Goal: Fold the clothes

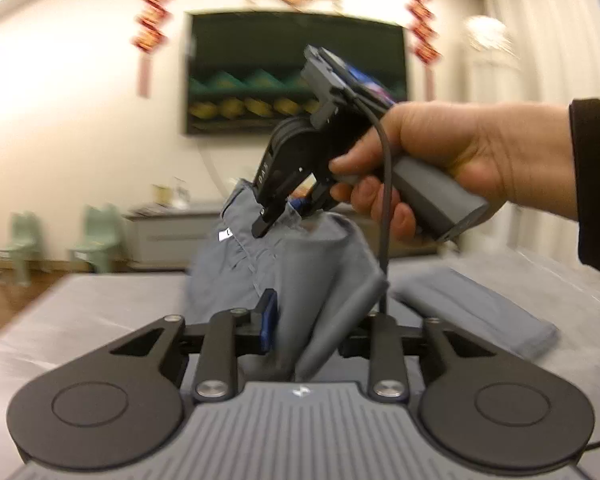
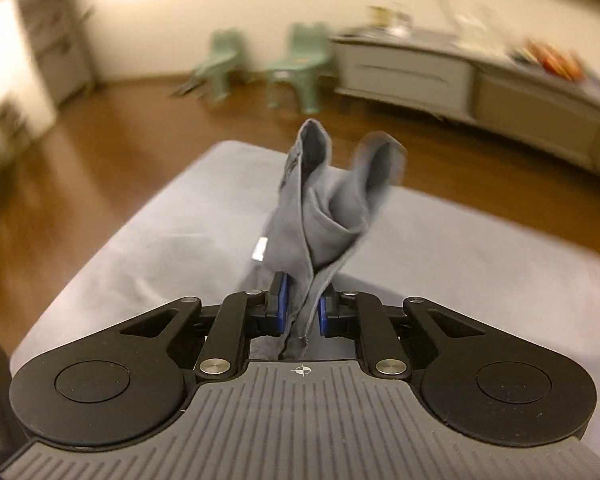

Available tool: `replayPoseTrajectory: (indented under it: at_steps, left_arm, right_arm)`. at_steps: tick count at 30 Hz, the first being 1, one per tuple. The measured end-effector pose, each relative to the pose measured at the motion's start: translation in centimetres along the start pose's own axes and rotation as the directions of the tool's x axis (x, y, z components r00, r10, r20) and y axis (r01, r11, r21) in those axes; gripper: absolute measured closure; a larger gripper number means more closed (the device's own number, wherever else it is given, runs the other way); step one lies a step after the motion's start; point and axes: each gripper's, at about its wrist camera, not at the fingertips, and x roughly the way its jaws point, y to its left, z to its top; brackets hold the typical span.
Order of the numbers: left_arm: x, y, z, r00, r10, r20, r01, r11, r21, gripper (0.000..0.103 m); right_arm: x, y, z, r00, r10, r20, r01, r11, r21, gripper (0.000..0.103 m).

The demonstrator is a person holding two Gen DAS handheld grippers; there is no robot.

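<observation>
Grey padded surface [image 1: 100,312], wooden floor around; folded grey garment [image 1: 480,312] lying on it.

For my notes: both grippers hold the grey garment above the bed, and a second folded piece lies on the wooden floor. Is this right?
Not quite. The folded piece lies on the bed, not the floor, as the left wrist view shows. The left gripper and right gripper do hold the grey garment.

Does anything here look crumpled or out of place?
Only the grey garment: it hangs bunched in mid-air between the left hand-held gripper and right hand-held gripper, while a folded grey garment lies flat beside it.
</observation>
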Motion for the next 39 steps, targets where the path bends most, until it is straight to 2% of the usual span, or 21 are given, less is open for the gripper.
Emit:
replayPoseTrajectory:
  at_steps: [3, 7, 10, 12, 13, 14, 15, 16, 19, 21, 23, 25, 26, 29, 31, 33, 34, 36, 38, 39]
  left_arm:
    - [1.9, -2.6, -1.0, 0.992, -0.080, -0.097, 0.081, 0.997, 0.010, 0.072]
    - [2.9, -3.8, -1.8, 0.972, -0.155, -0.174, 0.165, 0.985, 0.042, 0.072]
    - [2.5, -2.2, -1.8, 0.951, -0.226, -0.212, 0.234, 0.972, 0.012, 0.071]
    - [2.0, -0.9, -1.5, 0.926, -0.300, -0.228, 0.305, 0.952, -0.015, 0.071]
    - [1.7, 0.1, -1.4, 0.913, -0.336, -0.231, 0.338, 0.941, -0.031, 0.069]
    - [1.5, 1.0, -1.3, 0.899, -0.371, -0.233, 0.370, 0.928, -0.048, 0.068]
    - [1.0, 1.2, -1.5, 0.894, -0.390, -0.221, 0.388, 0.920, -0.055, 0.068]
    - [0.8, 2.1, -1.5, 0.900, -0.386, -0.206, 0.382, 0.922, -0.058, 0.067]
    - [0.9, 4.5, -1.7, 0.925, -0.331, -0.185, 0.320, 0.943, -0.087, 0.067]
    - [1.9, 6.0, -2.3, 0.939, -0.276, -0.205, 0.252, 0.958, -0.133, 0.067]
    - [3.3, 7.4, -3.0, 0.944, -0.223, -0.243, 0.181, 0.966, -0.185, 0.067]
    - [4.6, 8.1, -3.6, 0.939, -0.196, -0.282, 0.135, 0.966, -0.222, 0.068]
    - [5.4, 8.3, -4.2, 0.932, -0.181, -0.313, 0.110, 0.966, -0.232, 0.070]
    - [7.1, 8.5, -5.7, 0.903, -0.150, -0.404, 0.061, 0.973, -0.224, 0.077]
    - [7.0, 8.1, -6.2, 0.903, -0.129, -0.409, 0.054, 0.980, -0.190, 0.077]
    - [5.9, 7.7, -5.4, 0.914, -0.129, -0.385, 0.066, 0.983, -0.173, 0.075]
    - [5.3, 7.6, -5.1, 0.919, -0.129, -0.372, 0.072, 0.984, -0.164, 0.074]
    - [4.0, 6.7, -4.1, 0.934, -0.150, -0.324, 0.116, 0.986, -0.123, 0.068]
    - [3.2, 4.3, -3.2, 0.936, -0.184, -0.302, 0.197, 0.980, 0.014, 0.048]
    - [3.3, 2.8, -3.2, 0.935, -0.183, -0.303, 0.222, 0.970, 0.099, 0.045]
  right_arm:
    - [1.5, -7.1, -3.9, 0.999, -0.032, -0.029, 0.035, 0.992, 0.121, 0.089]
    - [5.1, -12.4, -7.9, 0.997, 0.001, -0.071, 0.013, 0.979, 0.201, 0.088]
    - [6.5, -13.4, -9.0, 0.999, 0.027, -0.043, -0.018, 0.983, 0.184, 0.087]
    - [6.3, -13.4, -9.2, 1.000, 0.010, -0.019, -0.007, 0.989, 0.147, 0.087]
    - [6.2, -13.3, -9.2, 1.000, -0.015, -0.011, 0.016, 0.993, 0.119, 0.084]
    - [6.0, -13.2, -9.2, 0.999, -0.043, -0.004, 0.043, 0.995, 0.092, 0.075]
    - [5.4, -13.2, -9.2, 0.997, -0.078, 0.006, 0.077, 0.994, 0.073, 0.067]
    - [4.4, -13.2, -9.2, 0.993, -0.117, 0.021, 0.115, 0.991, 0.064, 0.057]
    - [-0.5, -13.1, -9.9, 0.975, -0.182, 0.126, 0.169, 0.980, 0.108, 0.055]
    - [-3.7, -12.3, -11.5, 0.971, -0.159, 0.180, 0.139, 0.983, 0.120, 0.054]
    - [-5.1, -10.6, -14.2, 0.982, -0.089, 0.169, 0.076, 0.994, 0.083, 0.055]
    - [-4.8, -8.8, -17.1, 0.990, -0.040, 0.134, 0.038, 0.999, 0.019, 0.058]
    - [-4.3, -8.0, -18.4, 0.992, -0.034, 0.119, 0.036, 0.999, -0.009, 0.064]
    - [-2.4, -7.0, -21.6, 0.991, -0.081, 0.104, 0.088, 0.994, -0.064, 0.066]
    - [-2.8, -6.8, -22.3, 0.984, -0.113, 0.140, 0.127, 0.987, -0.097, 0.066]
    - [-4.5, -6.7, -22.0, 0.977, -0.143, 0.161, 0.158, 0.984, -0.083, 0.065]
    - [-6.0, -7.0, -21.9, 0.975, -0.129, 0.184, 0.140, 0.989, -0.049, 0.064]
    - [-8.9, -7.7, -21.6, 0.968, -0.102, 0.230, 0.101, 0.995, 0.016, 0.056]
    - [-10.6, -8.8, -21.7, 0.973, -0.056, 0.226, 0.039, 0.996, 0.076, 0.054]
    - [-10.9, -9.4, -21.9, 0.978, -0.024, 0.206, 0.004, 0.995, 0.098, 0.054]
